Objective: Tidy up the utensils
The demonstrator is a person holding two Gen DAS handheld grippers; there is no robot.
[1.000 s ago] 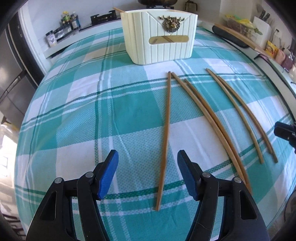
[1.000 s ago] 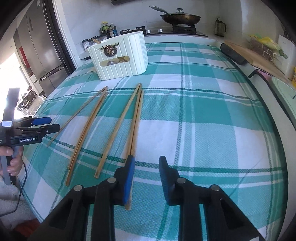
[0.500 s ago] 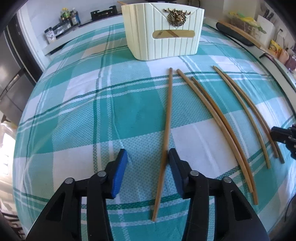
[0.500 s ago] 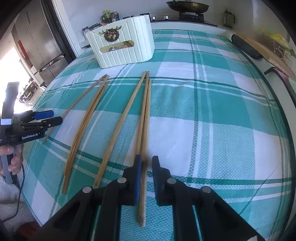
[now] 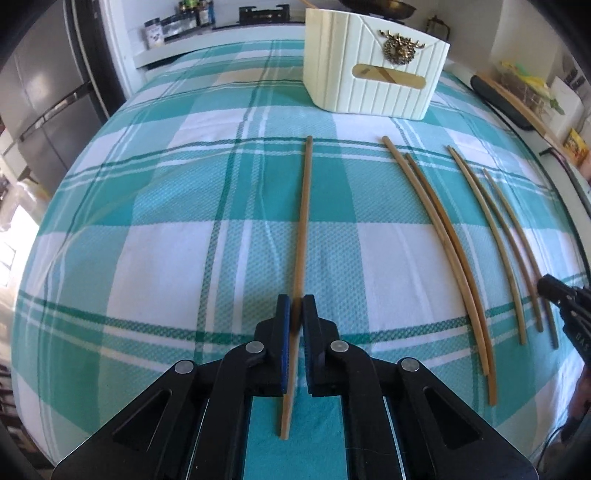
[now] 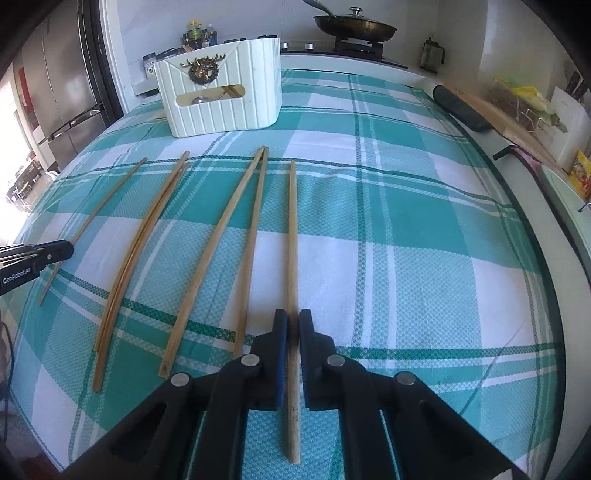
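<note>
Six long bamboo chopsticks (image 6: 147,236) are lying lengthwise on a bench under a teal-and-white checked cloth (image 5: 147,258). One cream ribbed utensil holder (image 5: 369,85) with a brass stag emblem is standing beyond their far ends. Two grippers are each gripping one stick. The left gripper (image 5: 294,310) is clenching the leftmost chopstick (image 5: 304,206) near its close end. The right gripper (image 6: 291,325) is clenching the rightmost chopstick (image 6: 292,240). A second ago both pairs of jaws were standing apart; they have just been closing, each with a stick between. Only the right wrist view is showing a lidded frying pan (image 6: 354,27) on the stove behind.
</note>
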